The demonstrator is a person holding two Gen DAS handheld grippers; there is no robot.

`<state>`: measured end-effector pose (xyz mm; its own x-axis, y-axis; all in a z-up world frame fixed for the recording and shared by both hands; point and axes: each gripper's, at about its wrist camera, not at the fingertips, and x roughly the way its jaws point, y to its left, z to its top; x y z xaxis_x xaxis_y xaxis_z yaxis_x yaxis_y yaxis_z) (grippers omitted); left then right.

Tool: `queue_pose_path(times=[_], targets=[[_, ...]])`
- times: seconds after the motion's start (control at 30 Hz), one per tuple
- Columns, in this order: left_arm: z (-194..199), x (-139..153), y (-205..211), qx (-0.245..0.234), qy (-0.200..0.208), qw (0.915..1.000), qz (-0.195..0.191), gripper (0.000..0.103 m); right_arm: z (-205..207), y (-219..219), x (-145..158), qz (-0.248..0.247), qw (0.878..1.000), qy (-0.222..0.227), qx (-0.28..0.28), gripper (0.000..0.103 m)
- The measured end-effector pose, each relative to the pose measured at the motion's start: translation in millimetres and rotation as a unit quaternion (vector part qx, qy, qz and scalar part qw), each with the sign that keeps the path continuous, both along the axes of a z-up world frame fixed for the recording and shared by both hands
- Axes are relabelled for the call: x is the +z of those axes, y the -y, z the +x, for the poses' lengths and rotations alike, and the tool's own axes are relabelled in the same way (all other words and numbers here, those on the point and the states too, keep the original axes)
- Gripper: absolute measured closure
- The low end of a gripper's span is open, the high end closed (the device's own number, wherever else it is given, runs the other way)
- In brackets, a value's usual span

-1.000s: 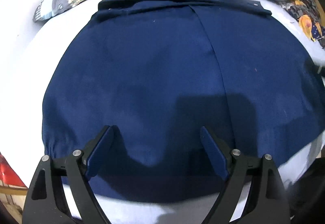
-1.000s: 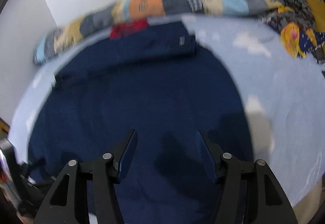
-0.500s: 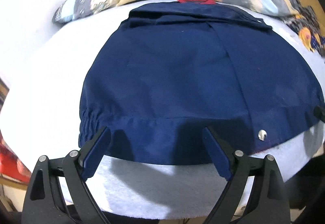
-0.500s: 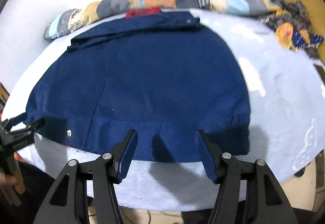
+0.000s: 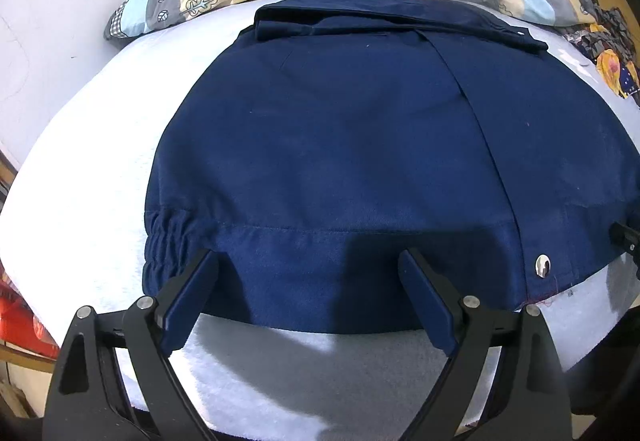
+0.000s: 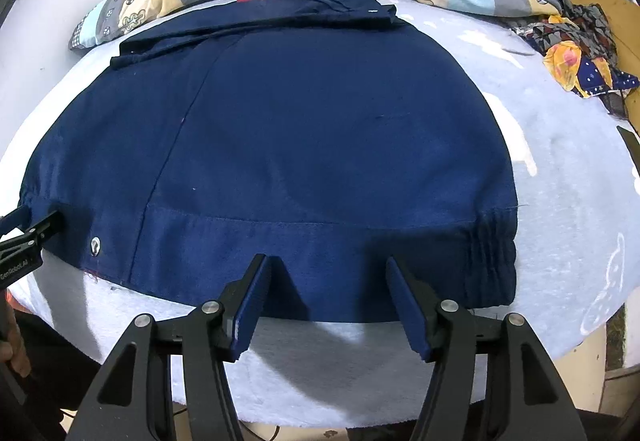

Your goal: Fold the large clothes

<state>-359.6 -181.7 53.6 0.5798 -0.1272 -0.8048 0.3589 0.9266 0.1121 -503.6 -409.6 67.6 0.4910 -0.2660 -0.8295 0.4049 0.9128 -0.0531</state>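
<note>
Your 2 grippers, left gripper [image 5: 308,261] and right gripper [image 6: 326,265], both spread wide and empty, hover at the near hem of the navy jacket [image 5: 360,145] lying flat ahead.

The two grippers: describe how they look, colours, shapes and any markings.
Both match. The left gripper and the right gripper have glossy black frames with triangular cut-outs, silver round pivot bolts, and flat rectangular dark blue jaws. In the right wrist view, the left gripper's black body bears white "GenRobot.AI" lettering.
</note>
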Motion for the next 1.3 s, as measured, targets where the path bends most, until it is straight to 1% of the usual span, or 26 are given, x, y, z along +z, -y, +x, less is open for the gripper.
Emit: queue_pose_path(times=[0.3, 0.63, 0.7, 0.8, 0.97, 1.17, 1.23, 1.3], targets=[[-2, 0, 1, 0.001, 0.0, 1.0, -0.001, 0.01, 0, 2, -1, 0.005, 1.0, 0.0, -0.001, 0.04], [-3, -1, -1, -0.002, -0.002, 1.0, -0.003, 0.01, -11, 29, 3, 0.03, 0.998, 0.009, -0.055, 0.04], [-4, -1, -2, -0.002, -0.001, 1.0, -0.003, 0.01, -12, 33, 4, 0.043, 0.997, 0.014, -0.06, 0.04], [-3, -1, -1, -0.001, -0.002, 1.0, -0.003, 0.01, -13, 34, 5, 0.035, 0.997, 0.011, -0.064, 0.04], [-3, 0, -1, -0.001, -0.002, 1.0, -0.003, 0.011, -15, 34, 5, 0.038, 0.997, 0.015, -0.068, 0.041], [-6, 3, -3, 0.006, 0.001, 0.9999, -0.009, 0.011, -25, 48, 15, 0.059, 0.993, 0.047, -0.095, 0.043], [-6, 4, -4, 0.007, -0.001, 0.9999, -0.011, 0.011, -27, 54, 16, 0.077, 0.99, 0.054, -0.101, 0.045], [-6, 6, -5, 0.008, -0.002, 0.9998, -0.016, 0.011, -27, 55, 16, 0.079, 0.99, 0.054, -0.104, 0.048]])
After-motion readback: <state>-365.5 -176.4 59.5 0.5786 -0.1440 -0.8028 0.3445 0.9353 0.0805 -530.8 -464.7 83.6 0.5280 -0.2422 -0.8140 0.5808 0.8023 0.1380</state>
